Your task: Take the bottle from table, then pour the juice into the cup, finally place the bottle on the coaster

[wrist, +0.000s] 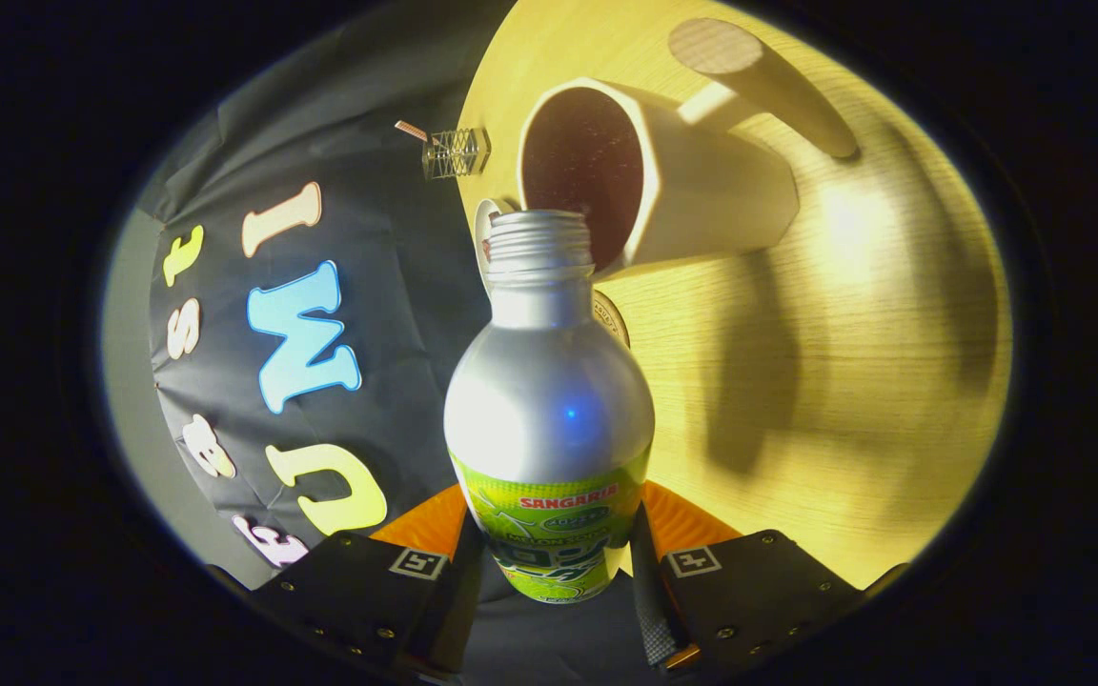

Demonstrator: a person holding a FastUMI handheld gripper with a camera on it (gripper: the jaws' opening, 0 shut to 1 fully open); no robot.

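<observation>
The gripper (pixel 554 562) pinches the bottle (pixel 549 400) by its labelled body, both fingers pressed against its sides. The bottle's long axis runs straight ahead from the fingers, its open neck at the rim of the cup (pixel 644 181) on the table (pixel 844 381). Pouring likely hinges on tipping that neck over the cup's mouth.

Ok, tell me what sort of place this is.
Probably a staged recording booth rather than a real kitchen: black cloth wall behind a light wooden table, lit hard. On it only props: a cup, with the gripper shut on a bottle.
</observation>
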